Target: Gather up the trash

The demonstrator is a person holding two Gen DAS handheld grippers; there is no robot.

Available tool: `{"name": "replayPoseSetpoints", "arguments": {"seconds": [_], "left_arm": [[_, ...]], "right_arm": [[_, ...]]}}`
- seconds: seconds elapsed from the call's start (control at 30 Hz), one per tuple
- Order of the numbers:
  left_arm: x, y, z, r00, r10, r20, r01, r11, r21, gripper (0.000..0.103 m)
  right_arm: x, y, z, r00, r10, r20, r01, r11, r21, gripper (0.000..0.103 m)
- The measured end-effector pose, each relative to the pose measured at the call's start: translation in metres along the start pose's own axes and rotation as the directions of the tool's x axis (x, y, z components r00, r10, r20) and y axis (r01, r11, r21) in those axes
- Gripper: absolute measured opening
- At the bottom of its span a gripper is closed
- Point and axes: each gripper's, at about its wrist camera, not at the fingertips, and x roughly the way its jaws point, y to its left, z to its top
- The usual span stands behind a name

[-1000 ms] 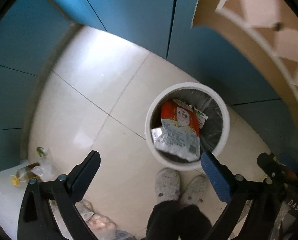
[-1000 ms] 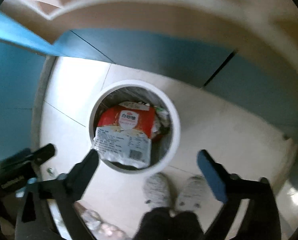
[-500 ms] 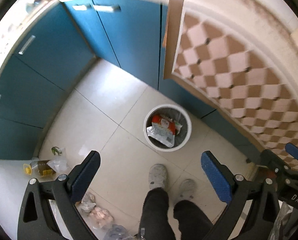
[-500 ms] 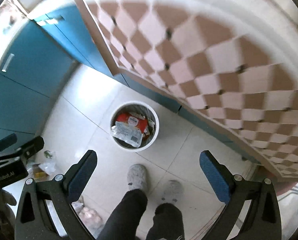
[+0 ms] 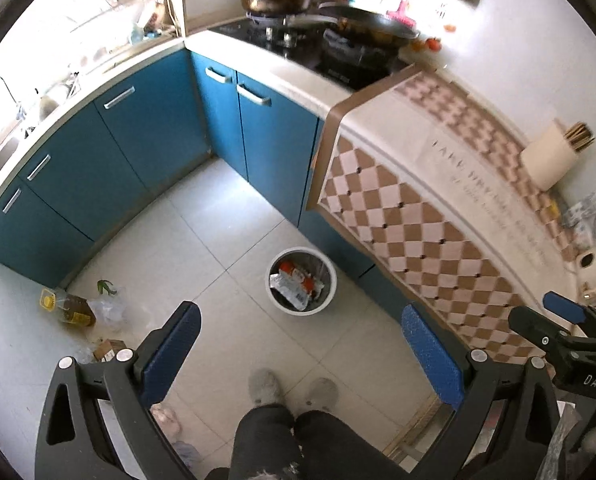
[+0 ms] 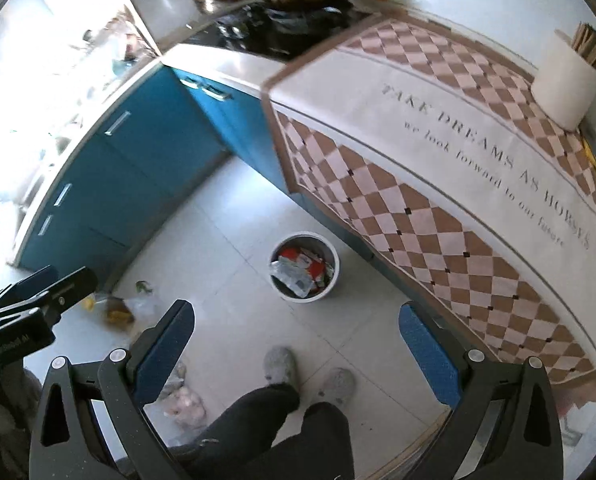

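A white round trash bin (image 5: 329, 294) stands on the tiled floor by the counter, with a red and white food wrapper (image 5: 294, 280) inside. It also shows in the right wrist view (image 6: 335, 276) with the wrapper (image 6: 299, 270). My left gripper (image 5: 298, 356) is open and empty, high above the floor. My right gripper (image 6: 296, 350) is open and empty, also high up. The right gripper shows at the right edge of the left wrist view (image 5: 553, 320).
A checkered cloth (image 6: 437, 168) covers the counter on the right, with a paper roll (image 6: 563, 88) on it. Blue cabinets (image 5: 110, 172) line the left. An oil bottle (image 5: 72, 308), plastic bags and scraps lie on the floor at left. The person's feet (image 5: 294, 390) stand below.
Both grippers have risen far up and away from the bin, which now looks small. The counter top and stove have come into view. Both stay open.
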Motion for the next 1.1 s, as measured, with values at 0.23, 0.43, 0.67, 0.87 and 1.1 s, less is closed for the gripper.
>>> {"name": "replayPoseSetpoints", "arguments": {"seconds": [0.23,0.43,0.67,0.87,1.1], "left_arm": [[-0.046,-0.001,-0.008,0.995,-0.102,0.021,0.102,0.995,-0.008,0.103],[-0.083,0.008,-0.011,0.983,-0.175,0.048,0.176,0.984,-0.014,0.103],[-0.107,0.015,-0.012,0.970,-0.231,0.078,0.232,0.973,-0.011,0.103],[-0.118,0.020,-0.010,0.967,-0.236,0.096,0.238,0.971,-0.012,0.103],[-0.118,0.024,-0.010,0.965,-0.249,0.078,0.250,0.968,-0.006,0.103]], "right_arm": [[-0.069,0.020,-0.010,0.997,0.074,0.028,-0.073,0.996,-0.047,0.103],[-0.108,0.043,-0.014,0.987,0.159,0.023,-0.158,0.986,-0.056,0.103],[-0.133,0.065,-0.012,0.976,0.213,0.036,-0.210,0.975,-0.076,0.103],[-0.142,0.079,-0.009,0.970,0.238,0.037,-0.234,0.967,-0.098,0.103],[-0.143,0.085,-0.007,0.969,0.247,0.025,-0.243,0.965,-0.103,0.103]]}}
